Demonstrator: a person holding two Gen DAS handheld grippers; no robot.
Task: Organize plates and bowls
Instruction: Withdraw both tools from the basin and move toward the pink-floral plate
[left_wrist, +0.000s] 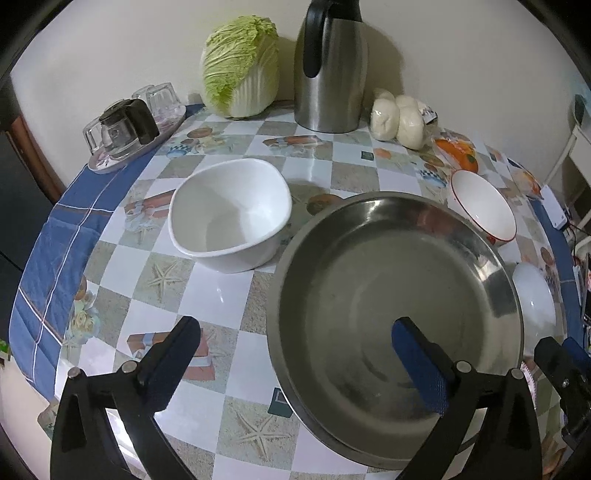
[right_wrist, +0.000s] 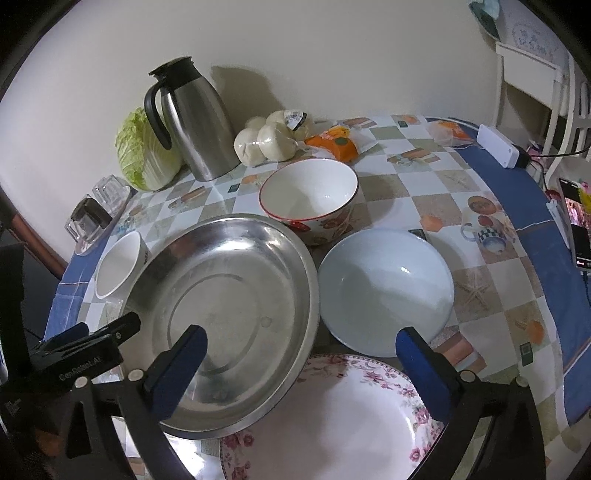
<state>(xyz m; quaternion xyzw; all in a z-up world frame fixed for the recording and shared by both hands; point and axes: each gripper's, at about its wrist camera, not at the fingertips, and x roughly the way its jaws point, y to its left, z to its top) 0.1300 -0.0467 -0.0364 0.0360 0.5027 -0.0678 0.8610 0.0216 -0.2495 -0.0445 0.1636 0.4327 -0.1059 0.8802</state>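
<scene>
A wide steel basin sits on the checked tablecloth, and its near edge overlaps a floral plate. My left gripper is open across the basin's left rim, one finger over the inside and one over the cloth, pressing nothing. My right gripper is open above the basin's right rim and the floral plate, holding nothing. A white squarish bowl stands left of the basin. A red-rimmed bowl stands behind it, and a pale shallow bowl lies to its right.
Along the wall stand a steel jug, a cabbage, bagged buns and orange packets. A tray of glasses is at the far left. A phone and a white box lie at the right edge.
</scene>
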